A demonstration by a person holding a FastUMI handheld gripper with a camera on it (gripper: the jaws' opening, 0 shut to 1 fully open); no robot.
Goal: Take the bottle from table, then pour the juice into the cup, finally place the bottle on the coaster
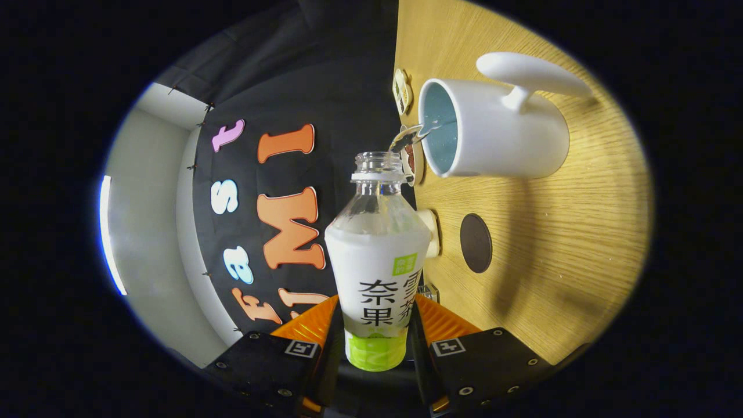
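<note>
Gripper (374, 334): both fingers press the lower body of the bottle, one on each side; closed firmly on it.
Bottle (377, 273): held between the fingers, cap off, tipped over so its open mouth points toward the cup; clear liquid sits in the neck and shoulder.
Stream: a thin clear pour leaves the bottle's mouth and arcs over the cup's rim.
Step in hand: pouring, I judge; taking the bottle is done.
Coaster (476, 242): dark round disc on the wooden table (569, 244), bare, beside the bottle and nearer than the cup.
Cup (493, 136): white mug with handle, pale blue inside; level inside cannot be told.
Next move: right the bottle to stop the flow, then carry it to the coaster and set it upright.
</note>
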